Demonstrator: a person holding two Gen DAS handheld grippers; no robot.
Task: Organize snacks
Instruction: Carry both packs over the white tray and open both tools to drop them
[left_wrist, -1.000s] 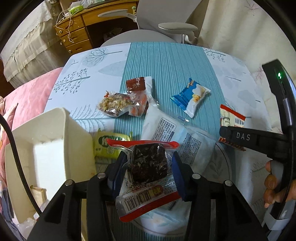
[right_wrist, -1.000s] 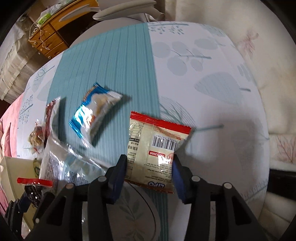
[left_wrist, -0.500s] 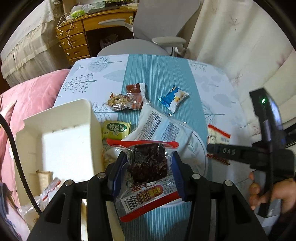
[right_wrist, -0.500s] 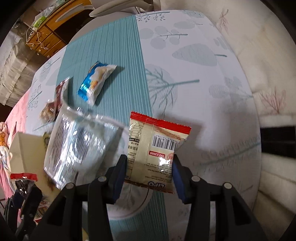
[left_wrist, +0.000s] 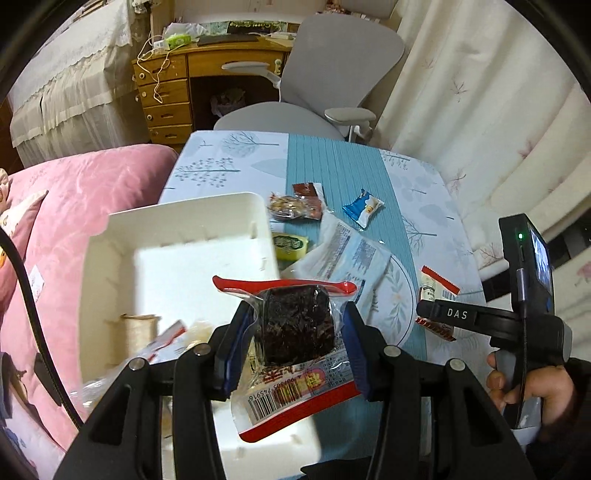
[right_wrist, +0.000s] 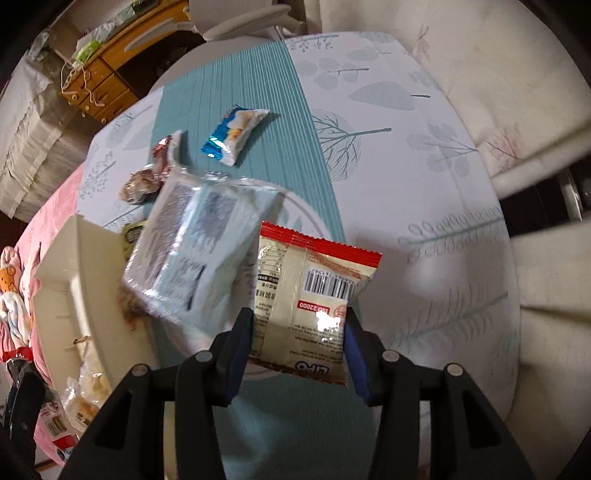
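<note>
My left gripper (left_wrist: 297, 332) is squeezed onto a clear snack pack with red edges (left_wrist: 295, 328). It has a dark, lumpy square inside. I hold it up in the air over the white box (left_wrist: 177, 266). The box sits at the left edge of the surface (left_wrist: 332, 170), next to a pink blanket (left_wrist: 74, 192). At the near end of the box I can see a few wrapped snacks, but they are blurry. My right gripper (right_wrist: 299, 332) is pinched onto a cream snack bag with a red top edge (right_wrist: 314, 291). The barcode side faces me. That bag is up in the air too, above the blue and white cloth on the surface. In the left view I can see my right hand (left_wrist: 532, 384) holding the handle of that gripper. More snacks lie on the surface. There is a big pale blue and white bag (right_wrist: 199, 240) beside the box. A little green packet (left_wrist: 290, 245) is touching the box wall. A small blue and white packet (right_wrist: 232, 134) lies on the teal stripe, well apart from the box. A clear pack of nuts (left_wrist: 286, 205) and a reddish brown packet (left_wrist: 308, 192) lie close together past the big bag. A grey chair (left_wrist: 332, 74) stands at the far end.
</note>
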